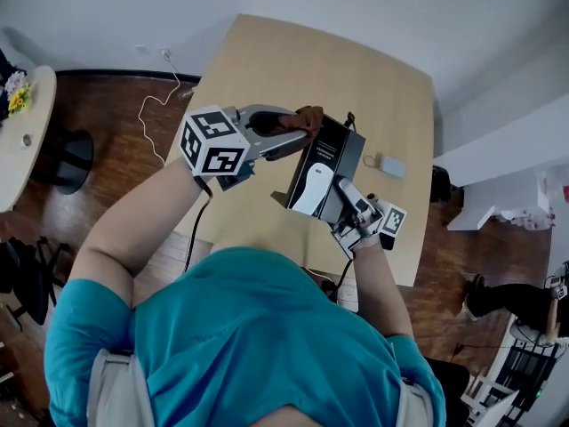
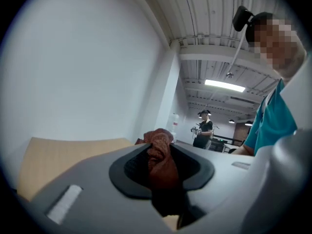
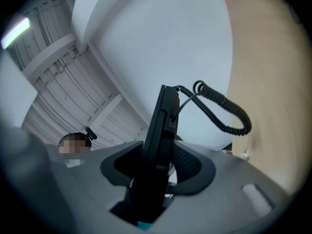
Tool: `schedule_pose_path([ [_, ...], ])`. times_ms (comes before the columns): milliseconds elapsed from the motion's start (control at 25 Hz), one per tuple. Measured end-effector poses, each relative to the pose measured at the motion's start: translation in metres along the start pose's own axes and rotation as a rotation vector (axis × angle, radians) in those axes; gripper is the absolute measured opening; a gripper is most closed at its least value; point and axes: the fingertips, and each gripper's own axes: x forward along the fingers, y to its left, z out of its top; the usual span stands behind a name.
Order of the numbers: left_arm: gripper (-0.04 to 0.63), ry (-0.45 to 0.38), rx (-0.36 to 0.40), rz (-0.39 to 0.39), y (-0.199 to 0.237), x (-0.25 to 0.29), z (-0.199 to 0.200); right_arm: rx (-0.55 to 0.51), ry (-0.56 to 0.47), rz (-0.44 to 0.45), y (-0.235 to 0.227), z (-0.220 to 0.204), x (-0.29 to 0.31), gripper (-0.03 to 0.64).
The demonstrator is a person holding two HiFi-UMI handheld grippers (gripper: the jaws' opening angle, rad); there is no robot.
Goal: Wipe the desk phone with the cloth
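The desk phone point(image 1: 331, 154) is up on edge over the near part of the wooden table point(image 1: 293, 56), its black body standing steeply with a white panel point(image 1: 313, 189) facing the person. The right gripper point(image 1: 342, 205) is clamped on its lower end. In the right gripper view the phone point(image 3: 158, 145) runs edge-on between the two jaws, which press on it from either side, and its coiled cord point(image 3: 222, 111) loops off to the right. Whether the phone's bottom edge touches the table cannot be told. The left gripper point(image 1: 298, 132) is closed on the brown cloth point(image 1: 308, 117), which bunches out past the jaw tips right at the phone's top corner. In the left gripper view the cloth point(image 2: 158, 152) fills the gap between the jaws. Beyond the phone, a small grey box point(image 1: 389, 165) lies on the table near the right edge, apart from everything else. A white cable point(image 1: 156, 105) trails over the wooden floor to the left of the table. Farther left stand a round table point(image 1: 27, 140) with flowers point(image 1: 16, 92) and a black stool point(image 1: 71, 158). Another person point(image 2: 204, 130) stands well back in the room. Counted: one phone, one cloth, one grey box, two grippers, two tables.
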Motion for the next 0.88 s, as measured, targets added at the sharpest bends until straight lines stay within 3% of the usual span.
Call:
schedule_pose_path([
  [280, 0.123, 0.137, 0.043, -0.094, -0.046, 0.001, -0.048, -0.063, -0.133, 0.019, 0.013, 0.051, -0.015, 0.183],
  [440, 0.123, 0.115, -0.001, -0.109, -0.045, 0.008, -0.039, -0.101, -0.093, 0.016, 0.023, 0.065, -0.011, 0.183],
  [560, 0.123, 0.085, 0.002, -0.080, -0.044, 0.006, -0.032, -0.106, -0.114, 0.016, 0.024, 0.063, -0.006, 0.184],
  [680, 0.123, 0.082, -0.029, -0.021, -0.037, 0.004, -0.051, -0.129, -0.142, 0.003, 0.026, 0.065, -0.010, 0.183],
  [880, 0.123, 0.149, -0.066, 0.090, -0.007, 0.000, -0.090, -0.134, -0.138, 0.014, 0.033, 0.063, -0.006, 0.184],
])
